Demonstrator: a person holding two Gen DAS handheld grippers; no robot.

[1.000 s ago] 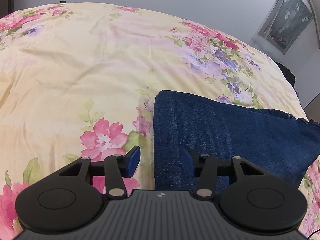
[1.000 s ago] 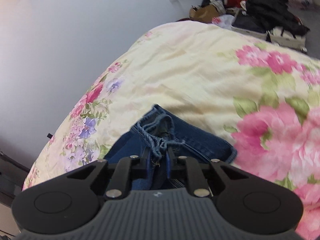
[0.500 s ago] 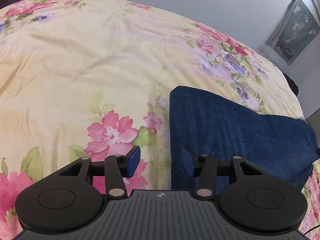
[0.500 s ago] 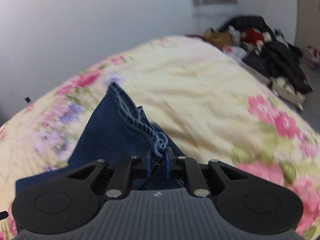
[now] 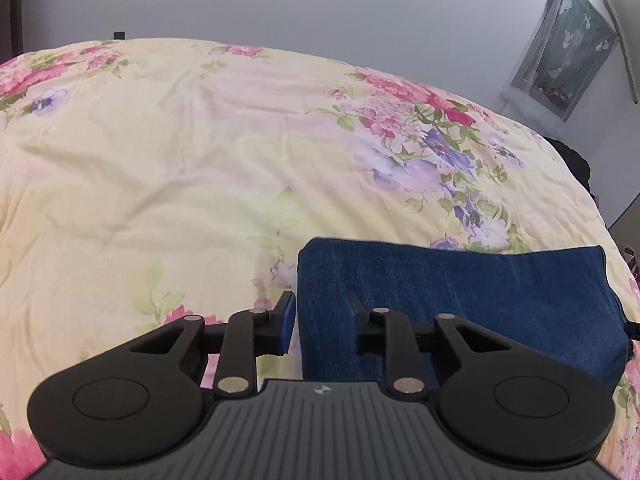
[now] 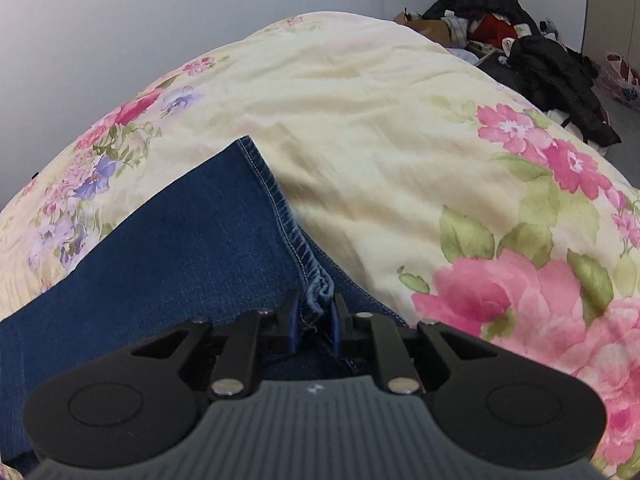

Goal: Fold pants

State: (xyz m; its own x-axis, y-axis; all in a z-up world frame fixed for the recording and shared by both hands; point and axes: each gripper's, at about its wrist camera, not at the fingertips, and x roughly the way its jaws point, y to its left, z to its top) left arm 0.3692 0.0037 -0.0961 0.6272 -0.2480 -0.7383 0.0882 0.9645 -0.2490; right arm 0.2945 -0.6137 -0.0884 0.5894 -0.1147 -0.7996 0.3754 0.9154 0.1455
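Pants (image 5: 460,292), folded, lie on the floral bed (image 5: 200,160). Left claw (image 5: 320,308), just narrowing, straddles their 9 o'clock edge unpinched. Right claw (image 6: 314,312), just loosening, brackets the bunched hem (image 6: 316,292).

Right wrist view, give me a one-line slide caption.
Right gripper, its jaws just opening, straddles the bunched hem of folded blue jeans lying on a floral quilt.
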